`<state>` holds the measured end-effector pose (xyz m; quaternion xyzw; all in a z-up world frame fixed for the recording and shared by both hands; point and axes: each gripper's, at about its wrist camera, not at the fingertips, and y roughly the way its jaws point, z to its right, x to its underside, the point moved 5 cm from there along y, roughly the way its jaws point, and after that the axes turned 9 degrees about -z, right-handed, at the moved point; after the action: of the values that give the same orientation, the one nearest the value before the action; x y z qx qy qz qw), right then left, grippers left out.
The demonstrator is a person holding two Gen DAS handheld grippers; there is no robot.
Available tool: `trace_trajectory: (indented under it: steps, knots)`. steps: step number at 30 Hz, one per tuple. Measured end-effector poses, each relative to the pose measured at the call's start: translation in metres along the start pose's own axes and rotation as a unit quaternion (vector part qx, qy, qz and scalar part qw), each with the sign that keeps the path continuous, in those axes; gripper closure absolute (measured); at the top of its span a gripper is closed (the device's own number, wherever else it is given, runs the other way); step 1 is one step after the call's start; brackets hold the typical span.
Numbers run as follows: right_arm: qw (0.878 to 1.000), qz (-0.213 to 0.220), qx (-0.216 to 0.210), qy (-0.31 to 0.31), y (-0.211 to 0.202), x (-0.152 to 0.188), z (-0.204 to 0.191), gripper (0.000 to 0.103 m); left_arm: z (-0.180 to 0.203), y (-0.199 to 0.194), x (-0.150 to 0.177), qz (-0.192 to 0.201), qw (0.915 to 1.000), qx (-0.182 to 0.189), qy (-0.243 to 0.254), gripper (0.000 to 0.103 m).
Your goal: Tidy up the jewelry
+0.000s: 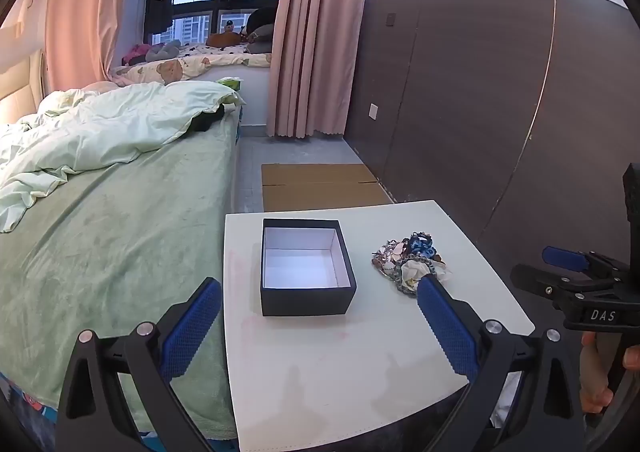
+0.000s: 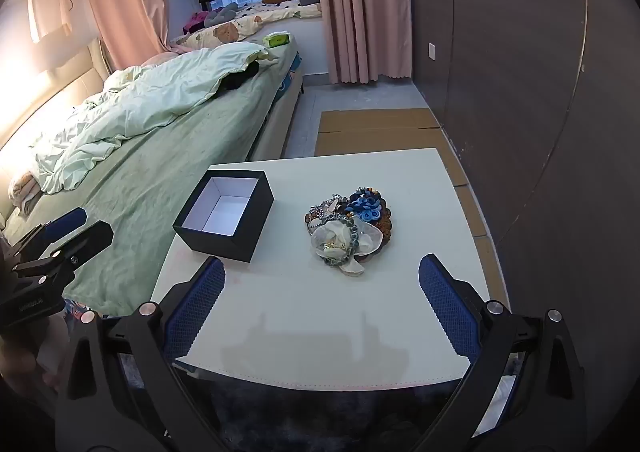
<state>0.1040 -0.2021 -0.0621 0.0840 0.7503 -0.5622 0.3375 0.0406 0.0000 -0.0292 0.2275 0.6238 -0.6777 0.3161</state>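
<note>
Right wrist: empty black box point(image 2: 224, 216).

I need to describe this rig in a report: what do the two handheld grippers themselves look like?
Both match. The left gripper and right gripper have black frames with triangular cut-outs, round silver bolts at the joints, and long fingers faced with blue knurled rubber pads. Seen from the left wrist view, the right gripper's body carries a white "DAS" label, and a bare hand grips its handle. No cables or sleeves are visible.

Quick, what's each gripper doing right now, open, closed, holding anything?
Left gripper: open, holding nothing, above the table near the black box.
Right gripper: open, holding nothing, facing the jewelry pile.
</note>
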Motion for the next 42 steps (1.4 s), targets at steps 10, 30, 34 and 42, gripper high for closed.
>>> trace_trajectory:
  steps: [10, 30, 34, 42]
  knots:
    - [1.0, 0.0, 0.0, 0.0, -0.001, 0.0, -0.001, 0.006, 0.0, -0.001, 0.0, 0.002, 1.0, -0.001, 0.0, 0.008]
    - [1.0, 0.02, -0.004, 0.007, -0.009, -0.008, -0.01, 0.006, 0.013, -0.009, -0.004, 0.024, 0.9995, -0.005, 0.019, 0.008]
    - [1.0, 0.017, -0.001, 0.012, -0.004, -0.009, -0.006, 0.006, 0.015, -0.006, -0.005, 0.023, 0.9996, 0.001, 0.016, 0.008]
    - [1.0, 0.017, 0.006, 0.008, -0.004, -0.009, -0.006, 0.006, 0.013, -0.001, -0.006, 0.019, 0.9997, 0.013, 0.012, 0.008]
